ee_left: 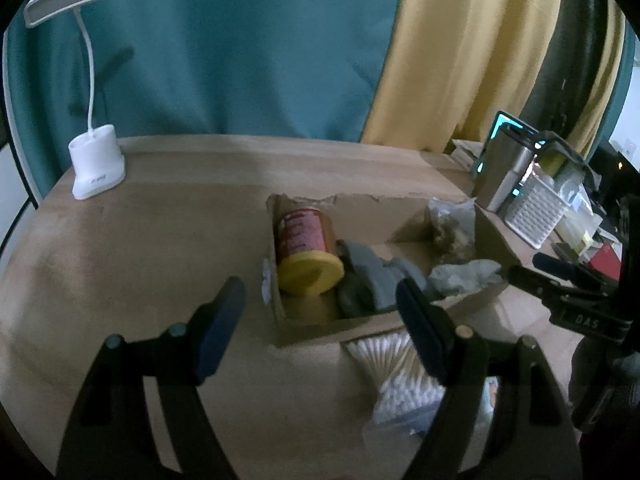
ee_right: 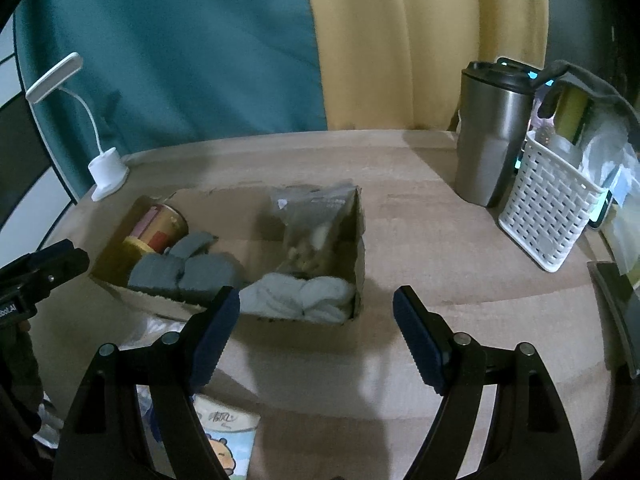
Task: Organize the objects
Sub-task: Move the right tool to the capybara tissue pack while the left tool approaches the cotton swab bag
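An open cardboard box (ee_left: 320,328) (ee_right: 360,240) sits mid-table. In it lie a red can with a yellow lid (ee_left: 306,250) (ee_right: 158,228), dark grey rolled socks (ee_left: 372,280) (ee_right: 184,270), light grey socks (ee_left: 464,272) (ee_right: 304,296) and a clear bag of snacks (ee_left: 452,224) (ee_right: 312,224). A pack of cotton swabs (ee_left: 396,376) lies in front of the box. My left gripper (ee_left: 320,320) is open and empty, just before the box. My right gripper (ee_right: 316,320) is open and empty, at the box's right front corner.
A white desk lamp (ee_left: 96,168) (ee_right: 106,172) stands at the back left. A steel tumbler (ee_right: 492,132) (ee_left: 500,168) and a white basket (ee_right: 548,212) (ee_left: 536,208) stand at the right. A cartoon tissue pack (ee_right: 228,440) lies near the front edge. Curtains hang behind.
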The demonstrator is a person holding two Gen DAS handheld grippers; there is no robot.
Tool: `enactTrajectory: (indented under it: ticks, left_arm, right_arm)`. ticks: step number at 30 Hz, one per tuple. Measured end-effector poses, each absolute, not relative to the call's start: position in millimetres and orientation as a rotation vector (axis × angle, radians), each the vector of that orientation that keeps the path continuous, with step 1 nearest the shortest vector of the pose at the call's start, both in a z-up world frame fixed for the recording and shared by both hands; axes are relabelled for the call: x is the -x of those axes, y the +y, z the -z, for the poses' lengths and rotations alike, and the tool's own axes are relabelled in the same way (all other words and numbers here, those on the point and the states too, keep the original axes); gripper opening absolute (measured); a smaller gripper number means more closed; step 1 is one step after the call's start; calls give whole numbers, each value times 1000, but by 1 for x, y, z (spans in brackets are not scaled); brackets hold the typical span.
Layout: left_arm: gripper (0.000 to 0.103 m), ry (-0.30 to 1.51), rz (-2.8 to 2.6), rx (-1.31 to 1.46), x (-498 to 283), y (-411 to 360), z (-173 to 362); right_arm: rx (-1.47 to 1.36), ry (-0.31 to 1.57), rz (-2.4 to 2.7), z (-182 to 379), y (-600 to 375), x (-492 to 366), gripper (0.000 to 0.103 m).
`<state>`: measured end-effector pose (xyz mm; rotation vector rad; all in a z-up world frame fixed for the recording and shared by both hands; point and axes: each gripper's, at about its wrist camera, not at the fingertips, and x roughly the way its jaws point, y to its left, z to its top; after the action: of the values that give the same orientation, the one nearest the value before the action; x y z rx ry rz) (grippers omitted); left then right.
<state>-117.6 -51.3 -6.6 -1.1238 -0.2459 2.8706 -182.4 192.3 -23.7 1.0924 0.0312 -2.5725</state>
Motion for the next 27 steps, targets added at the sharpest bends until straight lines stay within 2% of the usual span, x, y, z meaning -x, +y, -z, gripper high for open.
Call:
enactTrajectory:
  ticks: [27]
  left_arm:
    - [79,-238,-2858,1104,82,-50,8]
  right_arm:
    - [-1059,55,2548,20,184,141,82]
